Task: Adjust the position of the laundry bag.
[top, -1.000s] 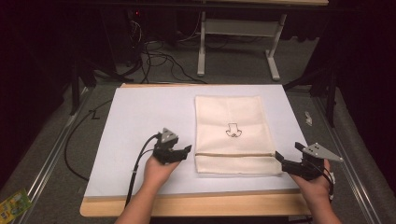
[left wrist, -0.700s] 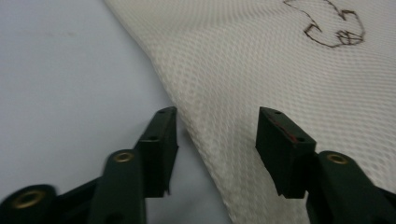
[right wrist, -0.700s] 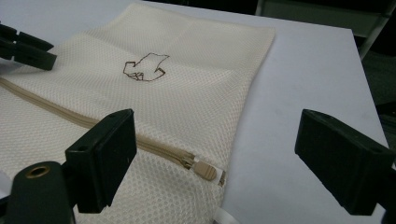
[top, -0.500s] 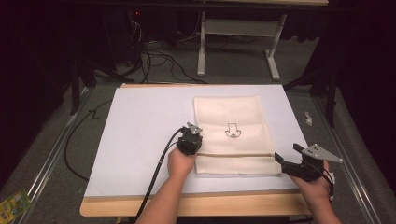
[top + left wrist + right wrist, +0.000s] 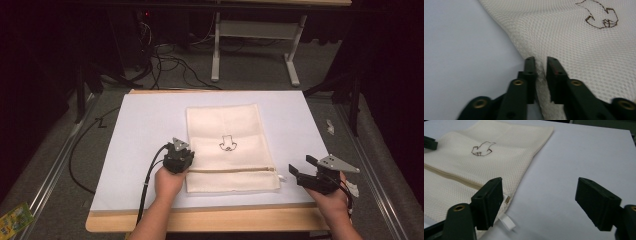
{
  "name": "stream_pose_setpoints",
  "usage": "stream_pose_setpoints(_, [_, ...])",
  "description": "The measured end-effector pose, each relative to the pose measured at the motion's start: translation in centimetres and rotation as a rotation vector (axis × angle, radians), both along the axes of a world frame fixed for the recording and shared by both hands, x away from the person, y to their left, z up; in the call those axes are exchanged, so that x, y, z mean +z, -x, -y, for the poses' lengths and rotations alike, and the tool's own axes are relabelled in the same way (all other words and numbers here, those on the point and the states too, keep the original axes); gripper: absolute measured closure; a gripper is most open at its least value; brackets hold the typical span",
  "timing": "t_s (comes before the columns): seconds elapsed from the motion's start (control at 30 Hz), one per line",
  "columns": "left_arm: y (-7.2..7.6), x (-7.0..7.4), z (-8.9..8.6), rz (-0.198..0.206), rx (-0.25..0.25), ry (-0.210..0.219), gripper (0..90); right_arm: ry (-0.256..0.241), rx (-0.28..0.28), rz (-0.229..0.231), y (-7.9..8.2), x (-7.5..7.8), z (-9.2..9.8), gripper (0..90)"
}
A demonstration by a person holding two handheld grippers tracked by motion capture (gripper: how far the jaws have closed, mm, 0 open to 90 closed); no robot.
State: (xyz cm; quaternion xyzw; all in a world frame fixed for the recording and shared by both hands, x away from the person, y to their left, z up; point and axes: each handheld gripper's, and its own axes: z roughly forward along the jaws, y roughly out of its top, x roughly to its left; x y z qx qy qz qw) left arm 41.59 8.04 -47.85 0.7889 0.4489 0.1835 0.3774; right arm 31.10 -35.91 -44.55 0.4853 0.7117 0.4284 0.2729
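A cream mesh laundry bag (image 5: 229,145) lies flat near the middle of the white surface (image 5: 140,125), its long axis running away from the person. A small dark line drawing (image 5: 228,144) is printed at its centre. A zipper seam (image 5: 235,170) crosses the bag near its front end, with a white pull tab (image 5: 282,177) projecting at the right corner.

Left hand (image 5: 167,181): the forearm enters from the bottom edge and angles forward toward the bag's left edge. The left gripper (image 5: 179,159) sits at that edge, level with the zipper seam. In the left gripper view, the left gripper (image 5: 541,62) has its jaws drawn nearly together with a fold of the mesh edge pinched between them; the bag fabric (image 5: 574,45) spreads out ahead and to the right, bare surface to the left.

Right hand (image 5: 332,197): the forearm enters at the lower right, wrist low over the surface, off the bag's right front corner. The right gripper (image 5: 300,170) points left toward that corner. In the right gripper view, the right gripper (image 5: 539,195) has its jaws spread wide and holds nothing; one jaw stands just beside the bag's corner and the white pull tab (image 5: 506,223), the other is over bare surface. From this angle, contact between that jaw and the bag cannot be determined.
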Motion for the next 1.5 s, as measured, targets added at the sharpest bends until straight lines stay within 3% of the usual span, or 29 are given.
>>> stream_pose_setpoints(0.07, [0.9, 0.9, -0.5, 0.022, 0.004, -0.004, 58.9, -0.015, 0.013, -0.005, 0.1, 0.0, -0.3, 30.6])
stream_pose_setpoints(0.17, [3.4, 2.7, -2.1, 0.040, -0.022, 0.075, 46.1, -0.031, 0.048, -0.020, 0.1, 0.0, -0.6, 46.8])
stream_pose_setpoints(0.27, [6.2, 3.2, -3.6, 0.079, -0.035, 0.106, 43.3, -0.010, 0.058, -0.035, -0.2, 0.1, -1.2, 75.8])
stream_pose_setpoints(0.3, [6.8, 3.0, -4.1, 0.088, -0.033, 0.122, 43.7, 0.005, 0.056, -0.050, -0.4, 0.2, -1.5, 90.0])
stream_pose_setpoints(0.37, [7.5, 2.1, -4.9, 0.088, -0.025, 0.149, 44.4, 0.002, 0.055, -0.082, -0.8, 0.6, -2.3, 90.0])
stream_pose_setpoints(0.43, [7.2, 1.9, -5.5, 0.037, -0.013, 0.162, 43.3, 0.013, 0.059, -0.092, -1.4, 1.5, -3.2, 90.0])
stream_pose_setpoints(0.5, [7.0, 2.0, -5.8, 0.062, 0.002, 0.186, 42.6, 0.031, 0.056, -0.096, -2.3, 2.5, -4.0, 90.0])
stream_pose_setpoints(0.57, [7.0, 1.8, -5.6, 0.062, -0.010, 0.171, 43.5, 0.004, 0.055, -0.114, -3.1, 2.6, -4.6, 90.0])
stream_pose_setpoints(0.63, [7.1, 1.7, -5.2, 0.070, -0.040, 0.140, 44.4, -0.011, 0.056, -0.154, -3.6, 1.4, -5.0, 90.0])
stream_pose_setpoints(0.67, [7.2, 1.7, -4.7, 0.078, -0.070, 0.114, 44.5, 0.005, 0.055, -0.172, -3.7, 0.8, -5.2, 90.0])
stream_pose_setpoints(0.7, [7.3, 1.7, -4.4, 0.084, -0.084, 0.099, 44.4, 0.052, 0.062, -0.193, -3.7, -0.3, -5.4, 90.0])
stream_pose_setpoints(0.77, [7.3, 1.9, -4.0, 0.104, -0.110, 0.067, 44.2, 0.060, 0.049, -0.221, -3.5, -1.3, -5.1, 90.0])
stream_pose_setpoints(0.97, [7.2, 1.8, -3.7, 0.099, -0.120, 0.073, 44.1, 0.035, 0.046, -0.266, -3.5, -2.4, -4.3, 90.0])
stream_pose_setpoints(1.17, [7.3, 1.6, -3.3, 0.084, -0.153, 0.054, 44.9, -0.046, 0.049, -0.280, -3.9, -2.6, -4.3, 90.0])
stream_pose_setpoints(1.4, [7.3, 1.2, -2.8, 0.072, -0.172, 0.024, 44.7, -0.037, 0.079, -0.271, -3.6, -2.3, -4.9, 90.0])
stream_pose_setpoints(1.5, [7.3, 1.2, -2.7, 0.075, -0.180, 0.022, 44.7, -0.061, 0.100, -0.266, -3.5, -2.1, -5.1, 90.0])
